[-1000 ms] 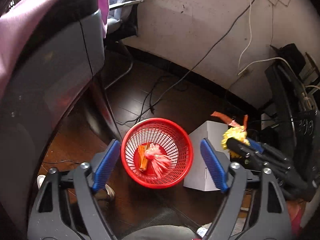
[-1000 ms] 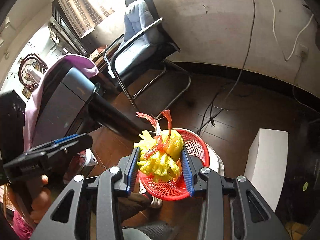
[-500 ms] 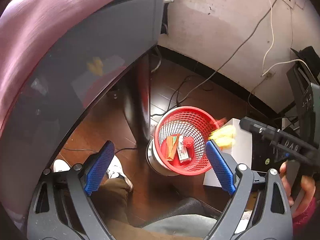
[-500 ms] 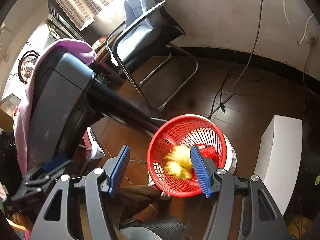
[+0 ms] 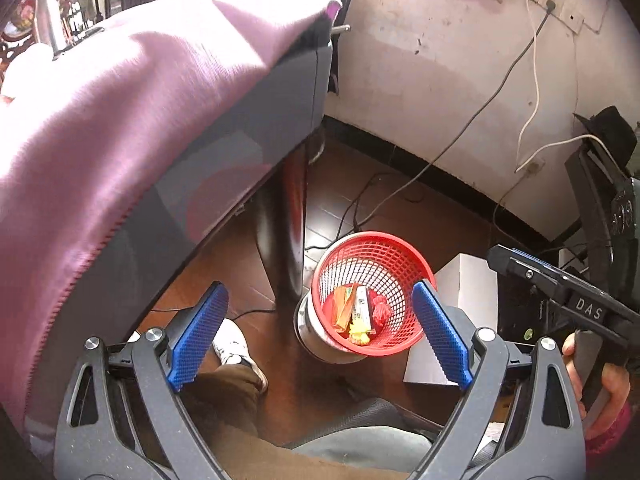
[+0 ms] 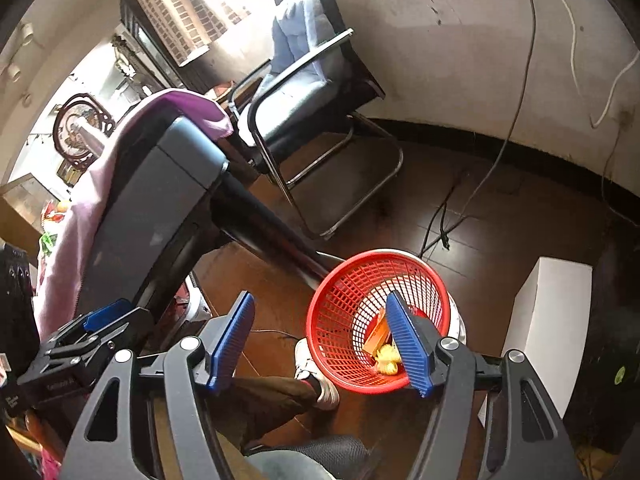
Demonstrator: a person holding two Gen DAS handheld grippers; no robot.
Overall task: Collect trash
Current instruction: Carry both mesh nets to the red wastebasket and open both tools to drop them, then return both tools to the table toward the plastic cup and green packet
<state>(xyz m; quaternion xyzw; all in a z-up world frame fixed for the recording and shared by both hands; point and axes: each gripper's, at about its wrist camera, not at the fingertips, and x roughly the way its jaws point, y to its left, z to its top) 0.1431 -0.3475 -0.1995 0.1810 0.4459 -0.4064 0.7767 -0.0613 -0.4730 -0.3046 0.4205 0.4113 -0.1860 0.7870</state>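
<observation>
My right gripper (image 6: 320,340) has just been opening, its blue pads spread with nothing between them; the yellow trash (image 6: 387,358) lies below, at the bottom of the red basket (image 6: 340,312), just beside the right-hand pad. My left gripper (image 5: 318,334), likewise just opened and empty, hangs above the same basket, which shows between and beyond its pads, holding orange wrappers (image 5: 343,308) and a red scrap (image 5: 381,312) beside the yellow piece.
</observation>
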